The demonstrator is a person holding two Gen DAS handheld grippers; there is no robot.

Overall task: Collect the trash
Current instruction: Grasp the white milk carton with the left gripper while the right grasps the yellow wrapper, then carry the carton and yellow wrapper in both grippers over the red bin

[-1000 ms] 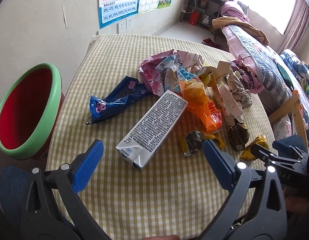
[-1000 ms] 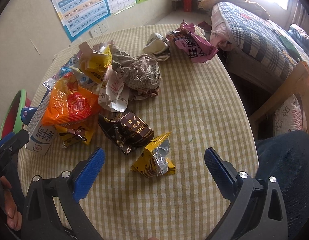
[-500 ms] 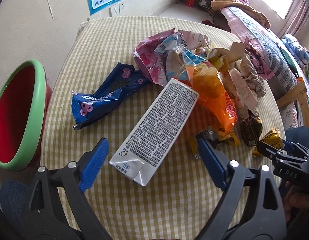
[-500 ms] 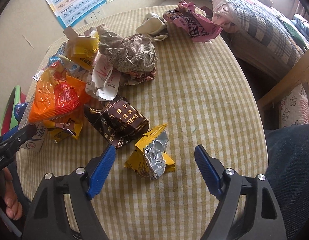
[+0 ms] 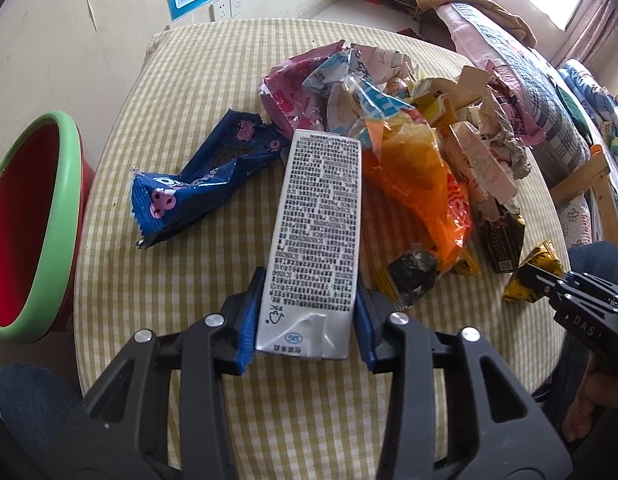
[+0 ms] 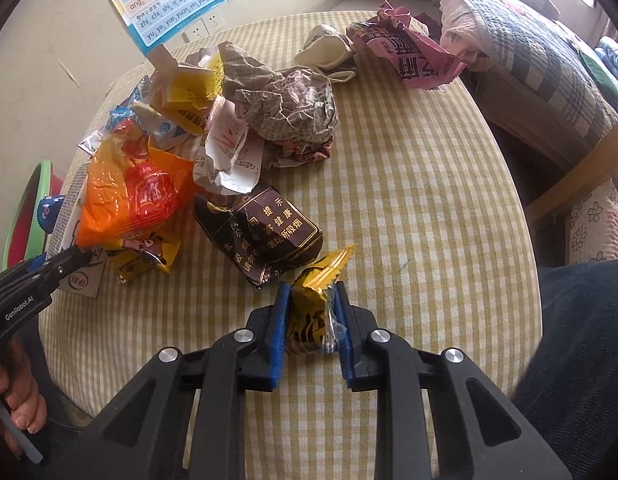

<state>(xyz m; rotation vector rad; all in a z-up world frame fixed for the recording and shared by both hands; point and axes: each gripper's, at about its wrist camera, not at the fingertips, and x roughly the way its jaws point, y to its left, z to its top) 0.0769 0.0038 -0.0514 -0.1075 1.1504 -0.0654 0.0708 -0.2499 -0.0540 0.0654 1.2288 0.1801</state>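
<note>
The left claw (image 5: pixel 307 320) is closing on the near end of the white milk carton (image 5: pixel 315 232), pads against its sides; gripped so far from the middle, the long carton could tip and drag the orange bag (image 5: pixel 421 184) along; the right claw (image 6: pixel 311 328) pinches the yellow foil wrapper (image 6: pixel 317 300), crinkly enough to slide free. The surface (image 6: pixel 409 184), in checked cloth, stands by a red basin (image 5: pixel 25 216) left and a bed (image 6: pixel 529 28) right.

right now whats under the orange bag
The orange bag lies over the far end of the white carton and a small yellow wrapper. Anything else beneath it is covered.
</note>
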